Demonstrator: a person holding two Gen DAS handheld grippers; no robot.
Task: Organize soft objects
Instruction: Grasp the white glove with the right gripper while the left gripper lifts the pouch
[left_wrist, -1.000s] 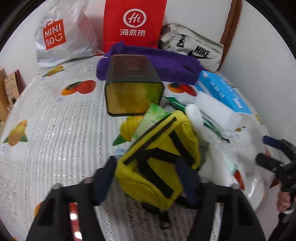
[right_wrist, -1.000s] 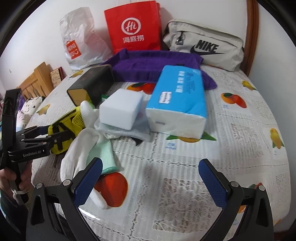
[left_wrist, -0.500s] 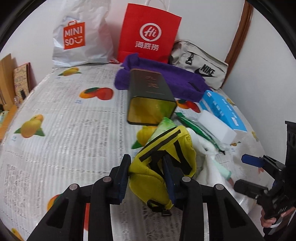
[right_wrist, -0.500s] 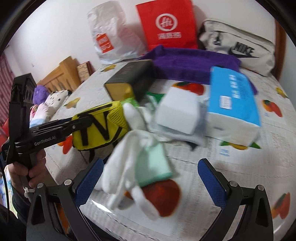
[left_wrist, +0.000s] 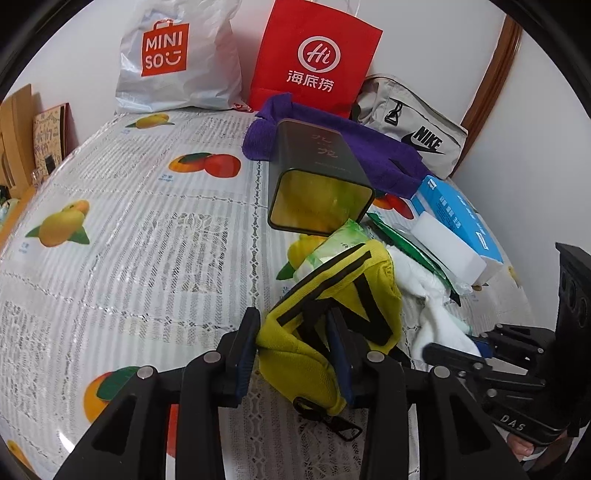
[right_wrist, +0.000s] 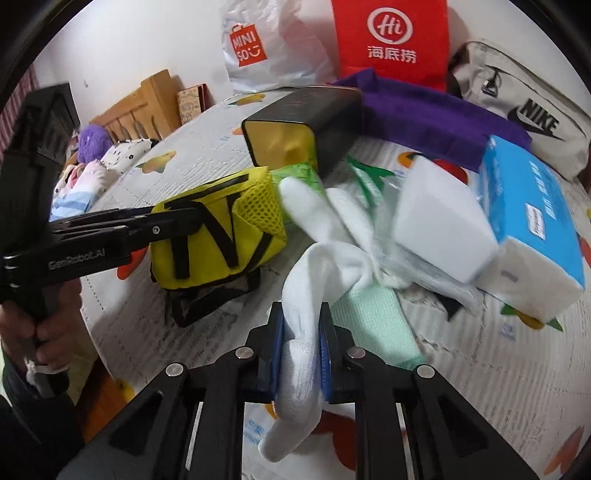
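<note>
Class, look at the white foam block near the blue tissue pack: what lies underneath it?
The white foam block rests on a clear plastic packet and white cloth gloves. What lies beneath those is covered.

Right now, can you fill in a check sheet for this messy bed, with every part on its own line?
Surface: bed cover printed with fruit.
Job's things: yellow pouch held off to one side of the pile; white glove draped from the pile.
Clutter: dark tin on its side, white sponge block, blue tissue pack, purple towel, two shopping bags and a grey waist bag by the wall.
Grippers: left claw gripping the pouch, easing open; right claw closing on the glove.
Cables: nothing seen.
Surroundings: white wall, wooden headboard, stuffed toys beside it.
</note>
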